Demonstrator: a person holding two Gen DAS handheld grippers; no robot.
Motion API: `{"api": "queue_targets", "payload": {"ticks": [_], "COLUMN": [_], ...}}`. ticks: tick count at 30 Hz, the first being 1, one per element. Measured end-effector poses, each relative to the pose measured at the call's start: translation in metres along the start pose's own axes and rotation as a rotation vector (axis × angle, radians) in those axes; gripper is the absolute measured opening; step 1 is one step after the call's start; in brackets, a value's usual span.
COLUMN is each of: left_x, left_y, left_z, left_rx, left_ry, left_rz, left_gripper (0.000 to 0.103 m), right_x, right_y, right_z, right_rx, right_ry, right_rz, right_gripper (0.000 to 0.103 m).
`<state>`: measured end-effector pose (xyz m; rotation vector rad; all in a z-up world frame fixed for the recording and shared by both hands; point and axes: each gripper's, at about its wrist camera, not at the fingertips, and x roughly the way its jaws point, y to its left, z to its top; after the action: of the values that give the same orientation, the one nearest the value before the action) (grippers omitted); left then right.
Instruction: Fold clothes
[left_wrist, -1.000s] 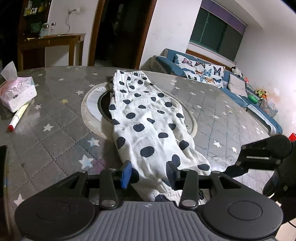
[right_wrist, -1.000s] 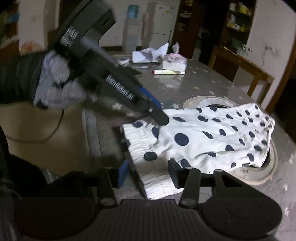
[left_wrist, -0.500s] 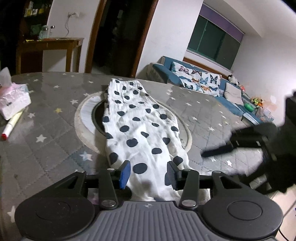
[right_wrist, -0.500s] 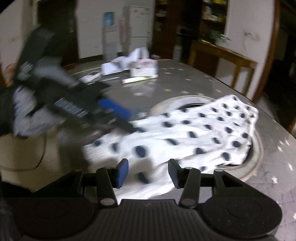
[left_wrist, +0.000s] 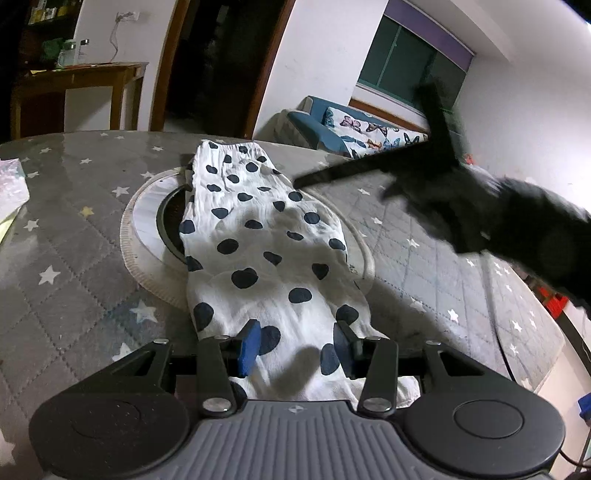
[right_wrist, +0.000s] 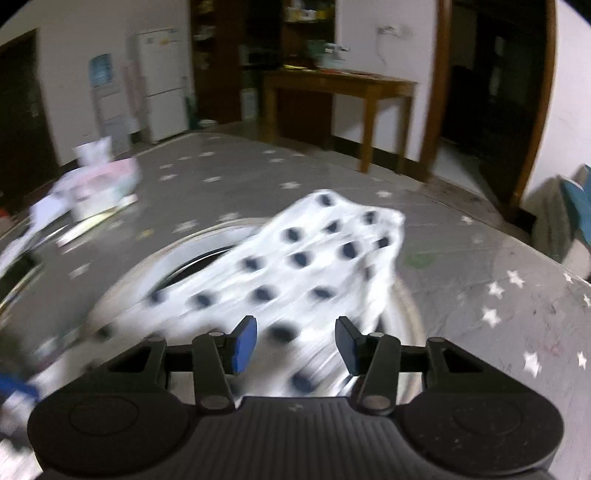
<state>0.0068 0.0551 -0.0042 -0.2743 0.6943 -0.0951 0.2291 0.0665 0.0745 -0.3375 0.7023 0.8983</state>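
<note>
A white garment with dark polka dots (left_wrist: 266, 251) lies stretched out along the grey star-patterned table (left_wrist: 74, 229), over a round inset. My left gripper (left_wrist: 297, 347) is open, low over the garment's near end, with cloth between the fingers but not pinched. My right gripper (right_wrist: 295, 343) is open above the middle of the garment (right_wrist: 295, 266), blurred by motion. It also shows in the left wrist view (left_wrist: 443, 192) as a dark blur above the table's right side, its fingers pointing at the garment's far right edge.
A tissue pack and papers (right_wrist: 96, 184) lie on the table's far left side. A wooden side table (right_wrist: 340, 96) and a doorway stand beyond the table. A blue sofa (left_wrist: 354, 129) is at the back right.
My right gripper has swung up and away from the garment's near end toward its far end. My left gripper has stayed at the near end, open.
</note>
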Motion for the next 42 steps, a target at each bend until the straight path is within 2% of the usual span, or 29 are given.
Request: {"api": "queue_targets", "payload": {"ticks": [8, 16, 31, 38, 42], "left_x": [0.009, 0.013, 0.017, 0.018, 0.018], "left_y": [0.009, 0.014, 0.018, 0.017, 0.017], "left_z": [0.003, 0.003, 0.007, 0.006, 0.007], "left_rx": [-0.04, -0.06, -0.067, -0.07, -0.07], "left_ry": [0.035, 0.049, 0.058, 0.062, 0.065], "left_rz": [0.002, -0.01, -0.015, -0.015, -0.015], "left_gripper": [0.047, 0.048, 0.049, 0.049, 0.05], "right_x": [0.074, 0.112, 0.13, 0.131, 0.134], "right_y": [-0.062, -0.073, -0.073, -0.082, -0.076], "right_z": [0.037, 0.047, 0.053, 0.052, 0.053], "right_rx": [0.145, 0.18, 0.185, 0.243, 0.207], "right_ry": [-0.017, -0.008, -0.012, -0.038, -0.036], "right_rz": [-0.029, -0.027, 0.011, 0.024, 0.008], "right_gripper": [0.048, 0.05, 0.05, 0.05, 0.048]}}
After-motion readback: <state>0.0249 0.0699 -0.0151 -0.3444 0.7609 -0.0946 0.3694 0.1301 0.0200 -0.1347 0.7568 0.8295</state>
